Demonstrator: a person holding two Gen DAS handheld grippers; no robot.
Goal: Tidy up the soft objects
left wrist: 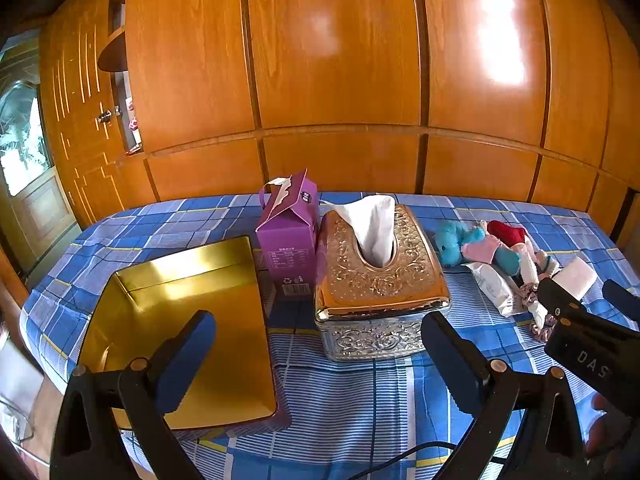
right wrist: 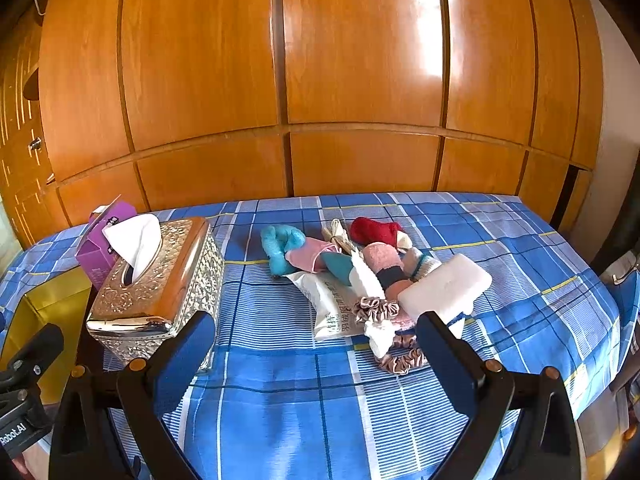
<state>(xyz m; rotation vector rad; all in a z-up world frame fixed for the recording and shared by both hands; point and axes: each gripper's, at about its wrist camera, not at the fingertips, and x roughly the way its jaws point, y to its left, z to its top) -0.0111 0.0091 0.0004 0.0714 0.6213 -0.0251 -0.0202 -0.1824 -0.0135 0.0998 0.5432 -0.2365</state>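
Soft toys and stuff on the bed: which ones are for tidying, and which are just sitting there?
For the job: teal plush toy, red sock, pink scrunchie, white sponge, gold tray.

Just there: tissue box, purple carton, white packet.

Counted: one gold metal tray (left wrist: 180,320), one purple carton (left wrist: 289,236), one embossed silver tissue box (left wrist: 380,292), one teal plush toy (right wrist: 288,252), two pink satin scrunchies (right wrist: 376,308).
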